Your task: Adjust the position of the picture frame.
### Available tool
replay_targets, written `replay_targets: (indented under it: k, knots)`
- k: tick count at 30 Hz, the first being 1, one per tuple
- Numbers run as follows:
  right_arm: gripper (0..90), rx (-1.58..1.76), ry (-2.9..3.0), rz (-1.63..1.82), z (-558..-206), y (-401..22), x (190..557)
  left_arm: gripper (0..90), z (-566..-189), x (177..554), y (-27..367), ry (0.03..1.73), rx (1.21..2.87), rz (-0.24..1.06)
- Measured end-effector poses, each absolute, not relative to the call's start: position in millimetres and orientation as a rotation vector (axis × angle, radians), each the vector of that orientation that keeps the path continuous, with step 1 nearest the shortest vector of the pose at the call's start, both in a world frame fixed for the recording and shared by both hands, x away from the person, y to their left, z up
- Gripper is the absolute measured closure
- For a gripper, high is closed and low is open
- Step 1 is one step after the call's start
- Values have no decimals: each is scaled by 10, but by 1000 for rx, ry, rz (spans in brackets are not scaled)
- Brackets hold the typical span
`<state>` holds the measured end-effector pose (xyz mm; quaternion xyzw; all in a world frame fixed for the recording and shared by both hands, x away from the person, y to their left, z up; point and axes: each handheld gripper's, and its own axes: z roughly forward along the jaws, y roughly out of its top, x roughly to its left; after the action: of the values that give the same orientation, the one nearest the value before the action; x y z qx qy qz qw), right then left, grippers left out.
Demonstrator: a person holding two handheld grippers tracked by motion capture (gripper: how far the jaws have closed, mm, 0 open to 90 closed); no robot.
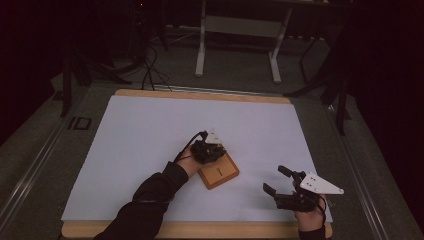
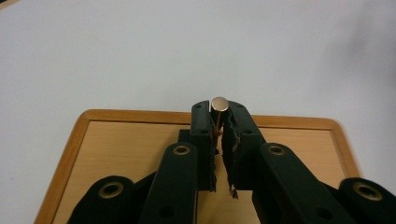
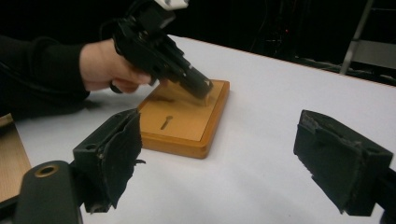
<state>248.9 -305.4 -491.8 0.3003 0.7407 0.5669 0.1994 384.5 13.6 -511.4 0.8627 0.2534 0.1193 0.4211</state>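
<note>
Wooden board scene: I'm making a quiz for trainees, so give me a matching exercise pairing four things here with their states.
Things:
1. left claw
2. right claw
3. metal pin
4. wooden board

States:
A. open, holding nothing
B. lies flat on the white sheet
C. shut on the pin
D. clamped between two black pads

Pairs: 1-C, 2-A, 3-D, 4-B

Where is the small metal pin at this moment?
In the left gripper view, the metal pin stands upright between the tips of the left tongs, above the far edge of the wooden board.
</note>
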Motion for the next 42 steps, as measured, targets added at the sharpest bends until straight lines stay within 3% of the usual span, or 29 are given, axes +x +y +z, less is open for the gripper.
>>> replay_targets:
  k: [10,16,42]
  knots:
    - [148,837,2080,1578,-4921,-3029,2487,853,-4920,3827,299,636,2116,320]
    - [147,839,2079,1583,-4924,-3037,2489,894,-4971,3955,293,667,2125,332]
    - [148,841,2088,1601,-4940,-3044,2481,900,-5205,4510,8,715,2246,323]
